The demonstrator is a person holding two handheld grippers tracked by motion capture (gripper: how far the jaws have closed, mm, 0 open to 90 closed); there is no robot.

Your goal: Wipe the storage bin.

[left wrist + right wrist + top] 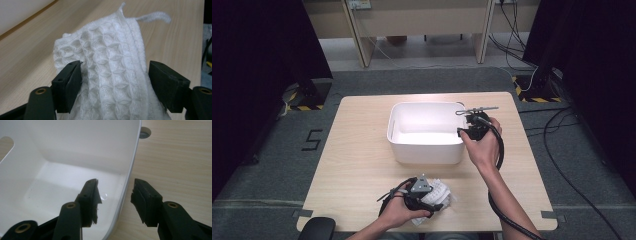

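1. My left gripper (113,85) rests low at the table's six o'clock edge, jaws spread wide and astride the white waffle-weave cloth (110,62); neither pad presses on the fabric yet, as the left gripper view shows.
2. The cloth lies crumpled on the pale wooden table (357,150), well apart from the white rectangular plastic tub (426,131), which stands toward twelve o'clock from it.
3. My right gripper (115,197) waits at the tub's three o'clock wall, jaws apart with the rim (127,182) between them, one jaw inside and one outside, gripping nothing.
4. I judge the step in hand to be taking hold of the cloth. To do it well, I should sink the left jaws over the thick ridge of folds, not the thin hanging loop (155,17) at the cloth's far end, and close fully before lifting.
5. Steadying the tub by its rim should keep it from sliding when the cloth arrives.
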